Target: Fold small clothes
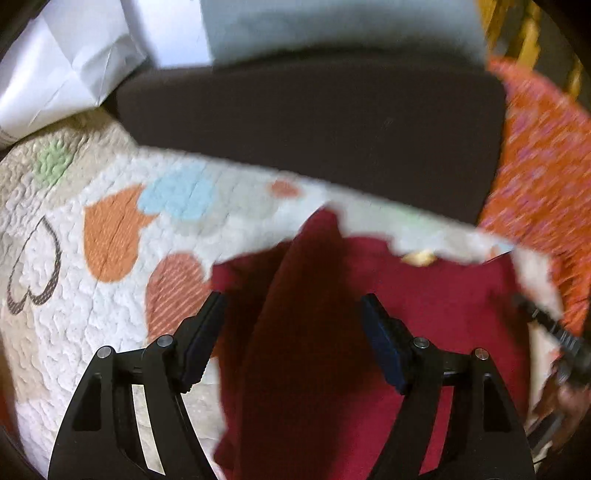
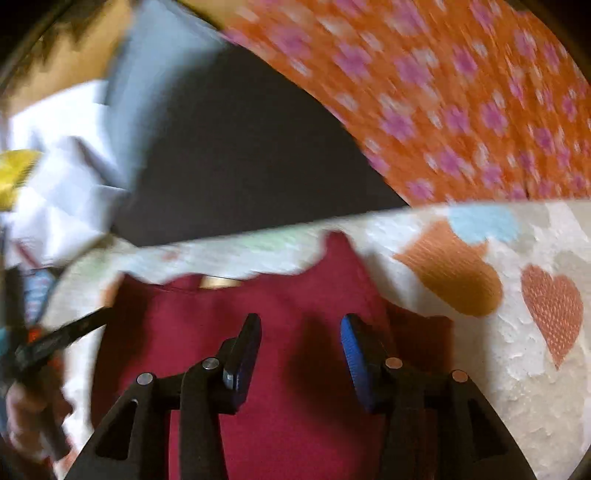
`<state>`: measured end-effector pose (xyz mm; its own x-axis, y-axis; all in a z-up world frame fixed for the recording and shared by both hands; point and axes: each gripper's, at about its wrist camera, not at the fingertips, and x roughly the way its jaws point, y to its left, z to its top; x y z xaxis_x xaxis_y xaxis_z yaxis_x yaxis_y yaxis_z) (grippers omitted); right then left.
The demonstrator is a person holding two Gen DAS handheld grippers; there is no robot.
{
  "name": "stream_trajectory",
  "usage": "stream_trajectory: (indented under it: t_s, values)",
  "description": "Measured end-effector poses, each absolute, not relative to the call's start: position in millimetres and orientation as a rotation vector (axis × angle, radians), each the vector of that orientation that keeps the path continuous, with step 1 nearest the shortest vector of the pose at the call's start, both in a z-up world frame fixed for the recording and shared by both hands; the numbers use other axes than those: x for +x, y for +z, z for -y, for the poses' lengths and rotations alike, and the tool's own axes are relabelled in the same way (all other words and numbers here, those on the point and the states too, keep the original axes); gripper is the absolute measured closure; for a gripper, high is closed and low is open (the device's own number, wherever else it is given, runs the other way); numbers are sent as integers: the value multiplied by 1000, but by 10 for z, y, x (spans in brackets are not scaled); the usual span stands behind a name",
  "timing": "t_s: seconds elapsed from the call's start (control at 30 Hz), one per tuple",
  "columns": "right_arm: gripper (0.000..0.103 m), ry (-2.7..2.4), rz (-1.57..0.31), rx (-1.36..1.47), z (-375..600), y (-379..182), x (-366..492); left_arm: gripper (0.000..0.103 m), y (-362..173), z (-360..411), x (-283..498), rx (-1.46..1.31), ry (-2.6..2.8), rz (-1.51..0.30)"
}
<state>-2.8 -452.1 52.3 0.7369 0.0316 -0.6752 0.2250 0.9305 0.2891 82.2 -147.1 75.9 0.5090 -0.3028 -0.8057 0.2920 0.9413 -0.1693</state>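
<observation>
A small dark red garment (image 1: 424,295) lies on a white quilt (image 1: 74,314) printed with hearts; one side is folded over onto its middle (image 1: 295,332). My left gripper (image 1: 293,306) is open and empty just above it. In the right wrist view the same red garment (image 2: 207,314) lies flat, with a tan label at its neck (image 2: 218,282). My right gripper (image 2: 301,325) is open and empty over its middle. The other gripper shows at the left edge (image 2: 55,339) and, in the left wrist view, at the right edge (image 1: 554,332). Both views are motion-blurred.
A dark brown cushion (image 1: 314,122) lies beyond the quilt's far edge. An orange cloth with pink flowers (image 2: 443,92) lies to its right. White paper or cloth (image 1: 66,74) and a pale blue cushion (image 1: 332,26) lie at the back.
</observation>
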Motion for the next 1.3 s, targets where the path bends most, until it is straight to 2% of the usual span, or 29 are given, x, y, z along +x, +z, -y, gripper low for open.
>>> stream_trajectory:
  t_s: [0.07, 0.2, 0.4, 0.57, 0.67, 0.8, 1.0, 1.3]
  values:
    - [64, -186, -762, 397, 4722, 347, 81, 29, 577, 1378, 913, -27, -305, -1022]
    - [64, -156, -743, 487, 4889, 325, 67, 27, 438, 1181, 1035, -122, -295, -1069]
    - [63, -124, -732, 376, 4584, 566, -326, 27, 586, 1089, 961, -132, -262, -1007]
    - [62, -169, -824, 356, 4577, 255, -298, 27, 488, 1053, 1003, -118, -233, -1039]
    - [62, -167, -828, 324, 4476, 414, -257, 27, 495, 1033, 965, -123, -229, -1050]
    - [62, -38, -780, 342, 4120, 749, -198, 27, 714, 1038, 814, -84, -209, -1010]
    - [62, 117, -787, 294, 3383, 930, 180, 27, 940, 975, 365, 12, -198, -979]
    - [59, 243, -849, 248, 2386, 797, 873, 27, 752, 644, -175, 5, -127, -999]
